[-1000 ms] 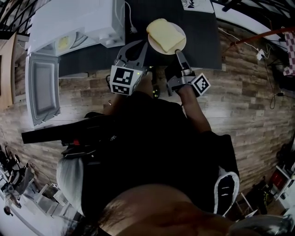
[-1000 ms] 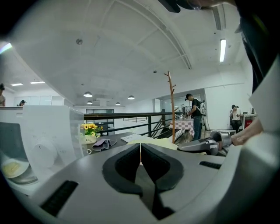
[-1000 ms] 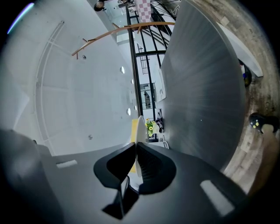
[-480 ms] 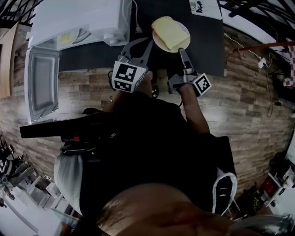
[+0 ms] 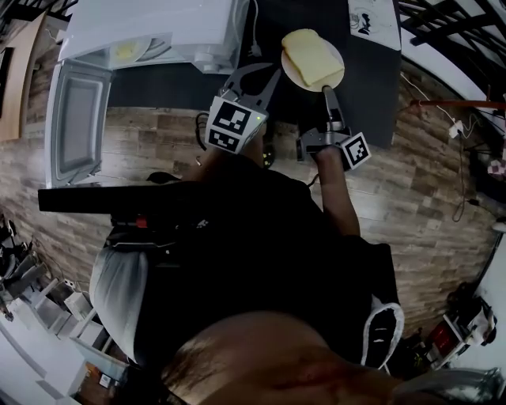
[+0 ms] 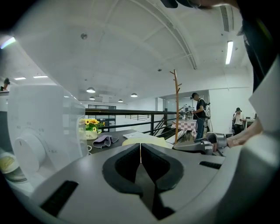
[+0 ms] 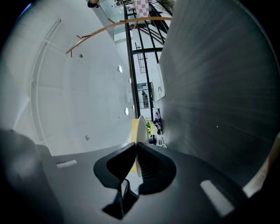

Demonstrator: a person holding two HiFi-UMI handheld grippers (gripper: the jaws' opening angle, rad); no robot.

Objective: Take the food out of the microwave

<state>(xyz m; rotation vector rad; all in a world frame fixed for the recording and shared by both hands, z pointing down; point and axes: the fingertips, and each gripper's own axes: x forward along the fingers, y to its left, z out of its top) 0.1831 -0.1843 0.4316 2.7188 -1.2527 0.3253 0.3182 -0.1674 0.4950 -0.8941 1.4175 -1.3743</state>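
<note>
A pale slice of bread (image 5: 314,57) lies on a small white plate (image 5: 292,71) above the dark table (image 5: 371,95). My right gripper (image 5: 326,88) is shut on the plate's near rim. In the right gripper view the plate's rim (image 7: 139,127) stands edge-on between the closed jaws of the right gripper (image 7: 136,146), with the yellow bread (image 7: 133,131) just behind it. My left gripper (image 5: 269,77) hangs just left of the plate, shut and empty. From the left gripper (image 6: 140,148) the bread (image 6: 146,140) shows straight ahead.
The white microwave (image 5: 150,32) stands at the table's left with its door (image 5: 75,119) swung open. Another dish with yellow food (image 5: 126,52) sits inside. A paper sheet (image 5: 371,20) lies at the far right; a flower pot (image 6: 90,129) and a cloth (image 6: 105,140) are further back.
The right gripper has carried the plate with the bread a little further right, away from the microwave. The left gripper has stayed shut beside it.
</note>
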